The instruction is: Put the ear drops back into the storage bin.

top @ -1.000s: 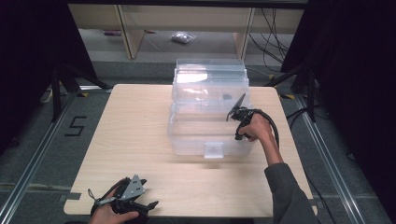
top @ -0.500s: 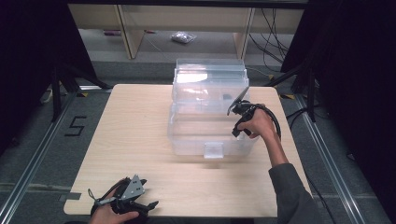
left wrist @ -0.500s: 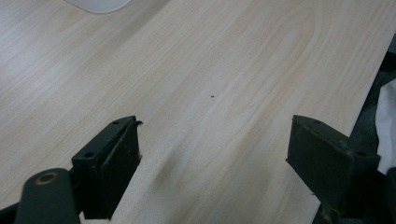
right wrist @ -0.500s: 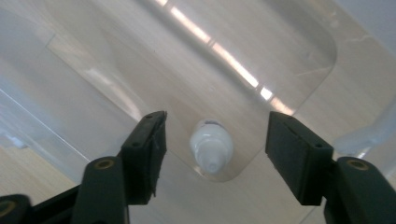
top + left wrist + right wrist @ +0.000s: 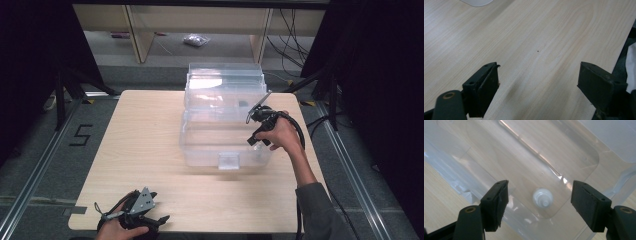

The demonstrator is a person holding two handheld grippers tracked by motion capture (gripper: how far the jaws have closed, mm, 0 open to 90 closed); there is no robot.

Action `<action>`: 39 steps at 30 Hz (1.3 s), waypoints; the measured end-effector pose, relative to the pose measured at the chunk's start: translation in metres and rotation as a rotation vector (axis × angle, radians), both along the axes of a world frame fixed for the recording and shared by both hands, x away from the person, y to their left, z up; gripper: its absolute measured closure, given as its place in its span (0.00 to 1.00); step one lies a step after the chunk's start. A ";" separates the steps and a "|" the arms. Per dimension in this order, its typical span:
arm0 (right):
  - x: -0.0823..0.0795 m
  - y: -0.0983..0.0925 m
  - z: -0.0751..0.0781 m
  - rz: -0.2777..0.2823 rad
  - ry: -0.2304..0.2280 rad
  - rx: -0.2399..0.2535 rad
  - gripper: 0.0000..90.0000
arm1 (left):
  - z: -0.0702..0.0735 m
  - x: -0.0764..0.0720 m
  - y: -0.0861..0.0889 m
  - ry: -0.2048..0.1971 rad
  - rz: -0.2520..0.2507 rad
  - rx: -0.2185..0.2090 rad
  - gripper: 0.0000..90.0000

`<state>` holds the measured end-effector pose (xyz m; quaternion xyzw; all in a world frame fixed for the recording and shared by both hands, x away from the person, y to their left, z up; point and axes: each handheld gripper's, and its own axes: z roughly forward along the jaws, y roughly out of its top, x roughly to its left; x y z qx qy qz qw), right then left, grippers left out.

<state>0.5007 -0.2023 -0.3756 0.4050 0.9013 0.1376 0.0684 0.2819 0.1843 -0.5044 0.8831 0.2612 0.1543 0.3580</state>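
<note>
While the left gripper (image 5: 134, 212) is resting wide open at the table's (image 5: 145, 150) near-left corner, the right gripper (image 5: 539, 202) is hovering, jaws spread and empty, over the clear bin (image 5: 225, 130).

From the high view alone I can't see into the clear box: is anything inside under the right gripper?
Observer: Yes, a small white cap-like piece lies on the floor of the clear box.
Operator: Is the right gripper closed on it?
Observer: No, the right gripper is open, jaws to either side of the piece and above it.
Operator: And the left gripper?
Observer: The left gripper is open too, over bare table.
</note>
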 end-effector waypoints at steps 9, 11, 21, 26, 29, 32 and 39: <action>-0.008 0.003 0.004 0.018 -0.037 0.001 0.32 | 0.000 0.001 0.000 0.002 0.001 0.008 0.18; -0.011 0.004 0.004 0.014 -0.037 0.004 0.32 | 0.000 0.001 0.000 0.002 -0.001 0.006 0.18; -0.019 0.004 0.006 -0.005 -0.048 0.058 0.28 | 0.000 0.001 0.000 0.004 -0.001 0.009 0.18; -0.022 0.005 0.007 0.005 -0.062 0.058 0.27 | 0.000 0.001 0.000 0.004 -0.001 0.010 0.18; -0.024 0.005 0.009 0.021 -0.066 0.066 0.27 | 0.000 0.001 0.000 0.004 -0.001 0.008 0.18; -0.026 0.005 0.009 0.010 -0.052 0.071 0.26 | 0.000 0.001 0.000 0.004 -0.001 0.009 0.18; -0.033 0.007 0.011 0.017 -0.085 0.076 0.26 | 0.000 0.001 0.000 0.004 0.000 0.009 0.18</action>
